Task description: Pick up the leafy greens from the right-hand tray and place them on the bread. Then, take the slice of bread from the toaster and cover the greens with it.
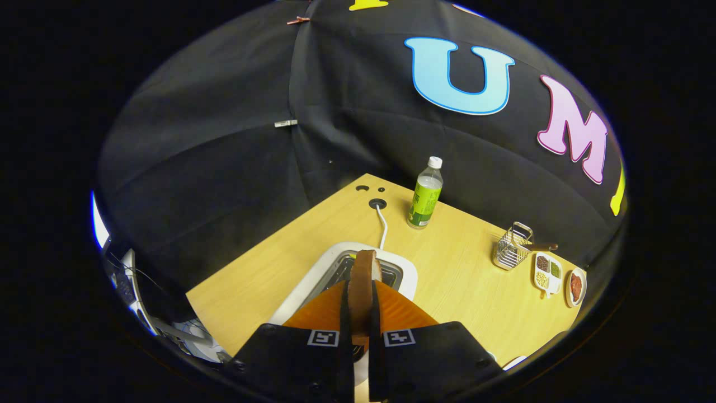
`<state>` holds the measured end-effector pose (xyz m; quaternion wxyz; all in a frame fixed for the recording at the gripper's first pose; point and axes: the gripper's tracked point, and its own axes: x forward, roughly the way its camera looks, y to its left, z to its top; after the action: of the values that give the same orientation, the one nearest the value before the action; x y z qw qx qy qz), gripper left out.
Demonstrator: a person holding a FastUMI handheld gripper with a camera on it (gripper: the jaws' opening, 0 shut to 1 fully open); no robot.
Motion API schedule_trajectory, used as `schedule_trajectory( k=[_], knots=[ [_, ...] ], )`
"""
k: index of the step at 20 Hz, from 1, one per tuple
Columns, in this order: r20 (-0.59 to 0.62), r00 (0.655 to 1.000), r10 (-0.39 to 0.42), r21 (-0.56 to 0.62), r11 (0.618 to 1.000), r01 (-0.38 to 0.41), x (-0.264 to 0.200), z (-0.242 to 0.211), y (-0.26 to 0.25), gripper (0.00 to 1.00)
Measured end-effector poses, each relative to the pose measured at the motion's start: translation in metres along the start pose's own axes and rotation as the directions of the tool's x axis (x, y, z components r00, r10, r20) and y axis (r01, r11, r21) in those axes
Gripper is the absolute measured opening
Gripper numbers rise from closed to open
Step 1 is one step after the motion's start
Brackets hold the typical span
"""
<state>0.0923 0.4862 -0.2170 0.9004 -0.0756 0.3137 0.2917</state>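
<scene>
My gripper (361, 291) hangs over the white toaster (404, 275) on the wooden table (464, 291). Its two orange fingers (321, 310) press on both faces of a brown-crusted slice of bread (366, 268), held upright on edge. The slice's far end sticks out past the fingertips, right above the toaster's slot. I cannot tell whether its lower edge is still inside the slot. The toaster's white cord (382, 224) runs away to a hole in the table.
Beyond the toaster stands a green-labelled plastic bottle (425, 193). To the right are a wire basket (512, 252), a white divided dish (547, 273) with seeds and a small plate (576, 286) with something red. The table's left edge drops off beside the toaster.
</scene>
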Motion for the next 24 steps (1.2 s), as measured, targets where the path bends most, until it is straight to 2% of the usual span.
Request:
schedule_trajectory(
  k=[7, 12, 18, 24],
  knots=[
    [0.107, 0.994, 0.009, 0.042, 0.999, -0.014, -0.046, 0.047, -0.021, 0.14],
    [0.167, 0.986, -0.024, 0.089, 0.996, 0.009, -0.075, 0.062, -0.057, 0.14],
    [0.157, 0.985, -0.075, 0.153, 0.987, 0.051, -0.100, 0.035, -0.111, 0.14],
    [0.103, 0.986, -0.130, 0.250, 0.963, 0.101, -0.112, -0.032, -0.151, 0.14]
  ],
)
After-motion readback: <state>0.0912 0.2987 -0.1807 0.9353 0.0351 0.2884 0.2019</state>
